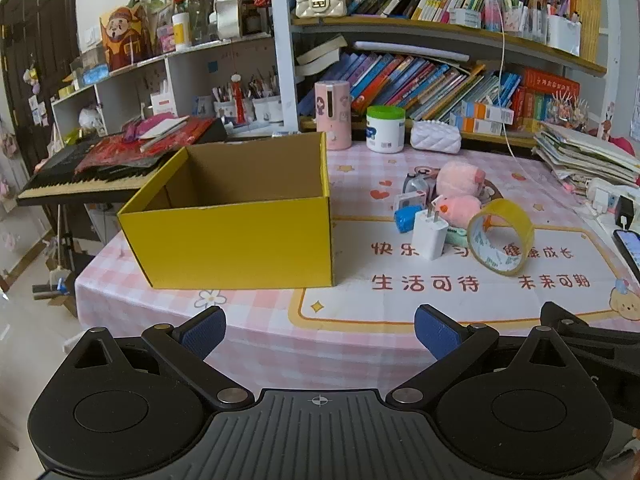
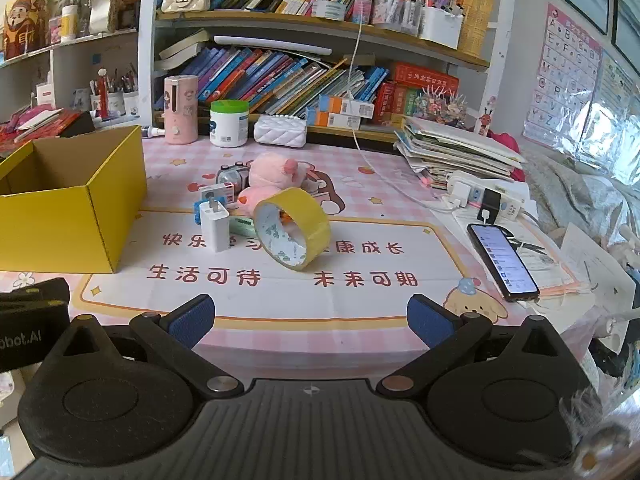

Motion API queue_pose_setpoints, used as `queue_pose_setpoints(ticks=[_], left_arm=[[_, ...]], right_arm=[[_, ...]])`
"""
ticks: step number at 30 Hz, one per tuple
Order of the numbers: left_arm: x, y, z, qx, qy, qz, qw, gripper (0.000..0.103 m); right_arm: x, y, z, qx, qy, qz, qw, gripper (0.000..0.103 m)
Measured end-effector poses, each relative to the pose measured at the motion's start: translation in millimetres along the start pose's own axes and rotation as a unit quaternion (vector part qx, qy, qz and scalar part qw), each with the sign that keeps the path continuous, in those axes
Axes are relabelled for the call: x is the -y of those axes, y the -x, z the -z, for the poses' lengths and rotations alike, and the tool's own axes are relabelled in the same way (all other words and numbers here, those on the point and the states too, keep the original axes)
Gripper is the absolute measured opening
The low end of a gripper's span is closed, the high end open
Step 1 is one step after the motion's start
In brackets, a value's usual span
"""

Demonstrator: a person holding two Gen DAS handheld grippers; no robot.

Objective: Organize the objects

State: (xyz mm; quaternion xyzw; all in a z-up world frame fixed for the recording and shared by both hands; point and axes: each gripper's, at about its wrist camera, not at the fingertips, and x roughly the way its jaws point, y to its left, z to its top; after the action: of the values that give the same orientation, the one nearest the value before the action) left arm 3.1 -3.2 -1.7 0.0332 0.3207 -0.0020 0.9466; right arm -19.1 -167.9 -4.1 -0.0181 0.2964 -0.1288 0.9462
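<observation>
The tabletop (image 1: pixel 248 344) fills the middle of both views, covered with a pink checked cloth and a printed mat with red characters. Behind it, across the top of each frame, stands a bookshelf (image 1: pixel 440 28) crowded with leaning books.

The largest thing on the tabletop is the yellow cardboard box (image 1: pixel 236 240), open at the top, at centre left in the left wrist view and at the left edge (image 2: pixel 60 228) in the right wrist view. Nothing shows inside the part of it that can be seen.

To the right of the box, well apart from it, lies a small cluster. The roll of yellow tape (image 1: pixel 500 236) stands on edge at the front of the cluster, leaning slightly, just right of centre; in the right wrist view it sits at centre (image 2: pixel 292 228). Behind it lies a pink plush toy (image 1: pixel 460 180), touching the tape's far side. Just left of the tape a white charger plug (image 1: pixel 430 234) stands upright with its prongs up, and beside that a small blue object (image 1: pixel 406 218) and a small white box (image 1: pixel 408 201). A phone (image 2: pixel 502 262) lies screen up at right in the right wrist view.

The left gripper (image 1: pixel 318 330) hovers at the tabletop's near edge, released, blue pads (image 1: pixel 202 332) spread wide with nothing between them. The right gripper (image 2: pixel 310 320) is likewise spread wide and empty, low in its frame.
</observation>
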Motion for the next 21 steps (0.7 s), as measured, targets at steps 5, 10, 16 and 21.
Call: queue_pose_setpoints(ticks=[5,10,16,21], left_arm=[[2.8,2.4,-0.5,0.001,-0.004,0.001,1.0000,0.102],[3.5,2.6,-0.6,0.002,-0.004,0.000,1.0000,0.102],[4.7,3.9,-0.2,0.002,-0.003,-0.001,1.0000,0.102],[4.5,4.3,-0.3,0.003,-0.005,-0.002,1.0000,0.102]], right_arm=[[3.1,3.5,1.7,-0.003,-0.004,0.000,1.000,0.103],[3.4,5.3,2.7,-0.007,-0.003,-0.001,1.000,0.103],[3.9,4.4,3.6,-0.006,-0.002,-0.002,1.000,0.103],[3.8,3.6,2.5,-0.008,-0.003,-0.001,1.000,0.103]])
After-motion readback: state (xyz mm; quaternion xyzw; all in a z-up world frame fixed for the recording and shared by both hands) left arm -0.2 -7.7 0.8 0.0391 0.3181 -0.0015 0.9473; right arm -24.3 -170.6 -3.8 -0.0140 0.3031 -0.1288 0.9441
